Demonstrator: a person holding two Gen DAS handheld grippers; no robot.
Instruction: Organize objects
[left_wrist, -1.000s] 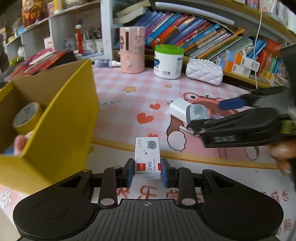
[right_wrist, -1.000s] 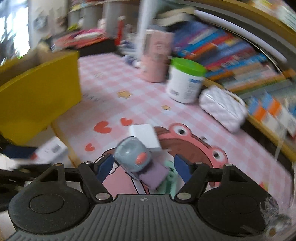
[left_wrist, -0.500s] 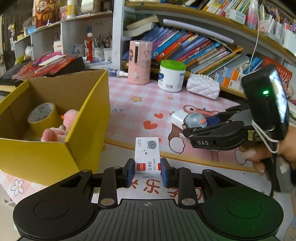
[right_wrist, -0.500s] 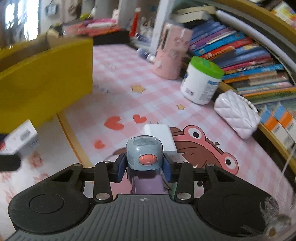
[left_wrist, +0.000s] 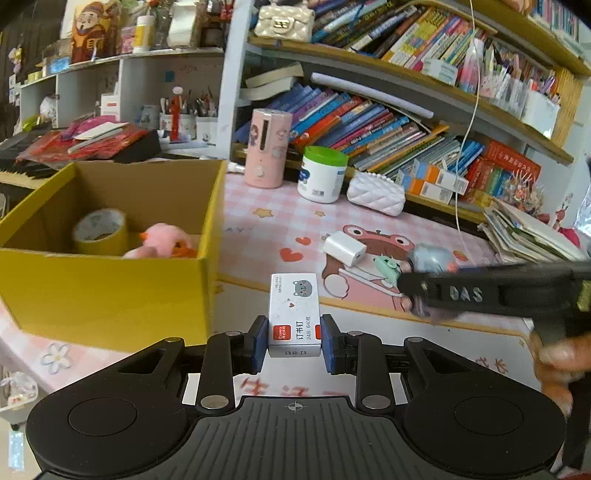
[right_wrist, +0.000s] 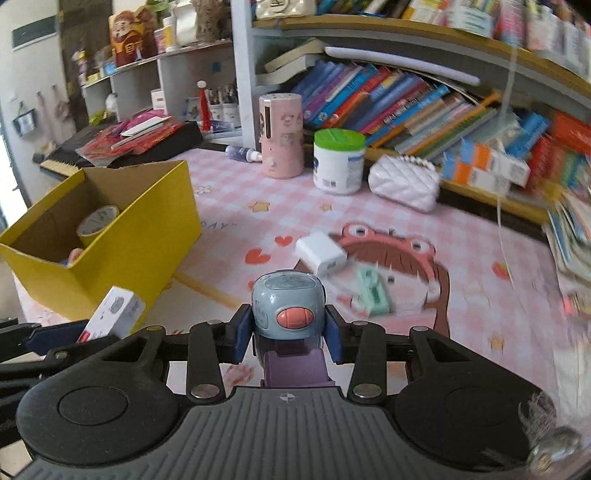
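Note:
My left gripper (left_wrist: 294, 341) is shut on a white staple box (left_wrist: 293, 314) with a grey cat print, held above the mat just right of the yellow cardboard box (left_wrist: 110, 295). Inside that box lie a roll of yellow tape (left_wrist: 100, 230) and a pink plush toy (left_wrist: 164, 242). My right gripper (right_wrist: 287, 334) is shut on a grey-blue gadget (right_wrist: 287, 304) with an orange button and a purple base, lifted off the mat. In the right wrist view the staple box (right_wrist: 114, 312) shows at lower left beside the yellow box (right_wrist: 140, 236).
A white charger block (right_wrist: 320, 253) and a small mint-green item (right_wrist: 373, 291) lie on the pink frog mat (right_wrist: 461, 266). Behind stand a pink cylinder (left_wrist: 266, 147), a green-lidded white tub (left_wrist: 322, 173) and a white quilted pouch (left_wrist: 376, 192). Bookshelves line the back; a paper stack (left_wrist: 528, 236) lies right.
The right gripper closed on the grey-blue gadget and lifted it off the mat. The left gripper rose with the staple box and now looks into the yellow box from higher up.

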